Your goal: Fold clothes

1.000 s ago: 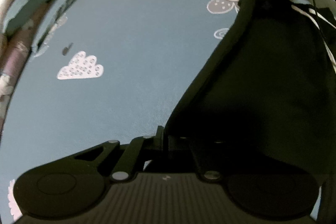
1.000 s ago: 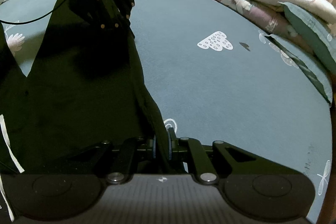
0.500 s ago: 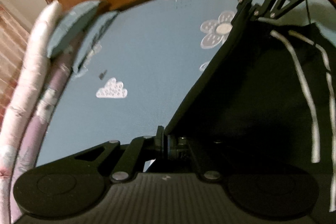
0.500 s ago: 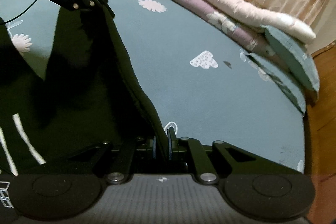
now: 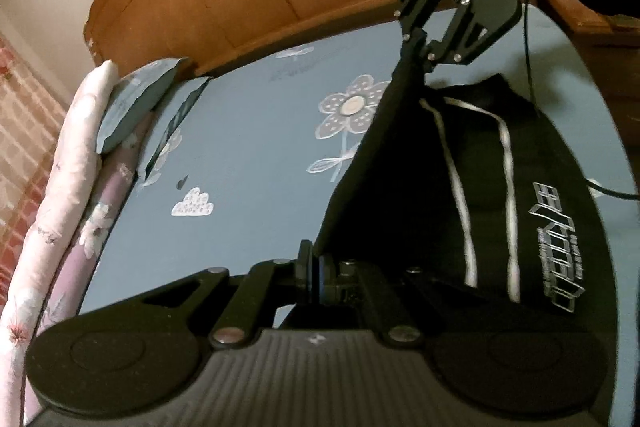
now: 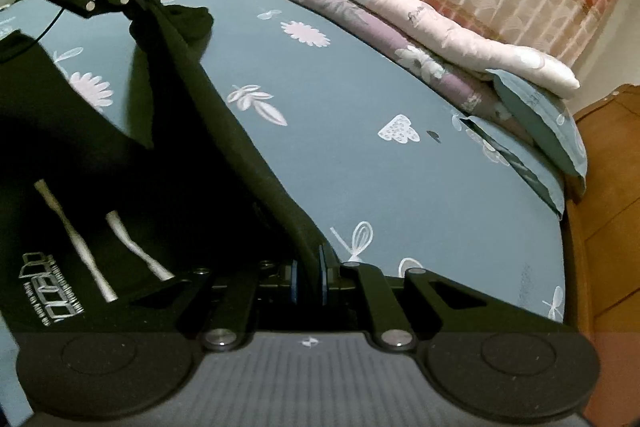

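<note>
Blue bed sheet lies below the black garment, whose edge is stretched in the air, pinched by the left tool and right tool. Lifting step; next, carry this edge over evenly.

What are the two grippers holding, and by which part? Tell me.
Both hold the black garment by its taut upper edge: left gripper at one end, right gripper at the other.

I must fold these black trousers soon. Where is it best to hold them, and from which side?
Hold the black trousers at their top edge, one corner in each tongs, coming from above. The edge is stretched straight between the left tongs and right tongs, so the cloth hangs flat.
</note>
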A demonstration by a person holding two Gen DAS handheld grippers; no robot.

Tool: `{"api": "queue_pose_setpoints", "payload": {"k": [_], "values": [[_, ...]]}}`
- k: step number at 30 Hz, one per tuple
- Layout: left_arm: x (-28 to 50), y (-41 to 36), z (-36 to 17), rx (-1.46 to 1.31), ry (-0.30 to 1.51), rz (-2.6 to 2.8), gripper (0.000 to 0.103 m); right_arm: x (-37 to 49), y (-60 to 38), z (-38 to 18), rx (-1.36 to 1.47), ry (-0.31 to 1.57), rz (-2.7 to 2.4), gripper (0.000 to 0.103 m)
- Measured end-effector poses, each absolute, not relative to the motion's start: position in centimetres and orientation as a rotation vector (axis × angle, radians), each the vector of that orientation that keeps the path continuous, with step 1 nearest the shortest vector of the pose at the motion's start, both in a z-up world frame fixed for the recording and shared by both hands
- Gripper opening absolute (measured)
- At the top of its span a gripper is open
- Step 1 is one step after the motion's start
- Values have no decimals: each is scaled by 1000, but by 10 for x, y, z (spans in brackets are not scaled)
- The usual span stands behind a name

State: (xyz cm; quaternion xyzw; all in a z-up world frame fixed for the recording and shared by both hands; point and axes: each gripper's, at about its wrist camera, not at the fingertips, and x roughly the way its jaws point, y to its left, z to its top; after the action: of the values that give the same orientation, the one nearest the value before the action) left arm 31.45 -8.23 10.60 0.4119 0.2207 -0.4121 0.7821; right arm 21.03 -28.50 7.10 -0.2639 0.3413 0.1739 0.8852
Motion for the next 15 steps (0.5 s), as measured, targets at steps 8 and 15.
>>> {"api": "queue_pose_setpoints", "payload": {"k": [8,15], "values": [[278,-72,108,878,489,-990,0,175,-264,70,-583,764,392,11],[252,-81,89,929,552,-1102,1,155,-256,56,-588,846,419,11]]}}
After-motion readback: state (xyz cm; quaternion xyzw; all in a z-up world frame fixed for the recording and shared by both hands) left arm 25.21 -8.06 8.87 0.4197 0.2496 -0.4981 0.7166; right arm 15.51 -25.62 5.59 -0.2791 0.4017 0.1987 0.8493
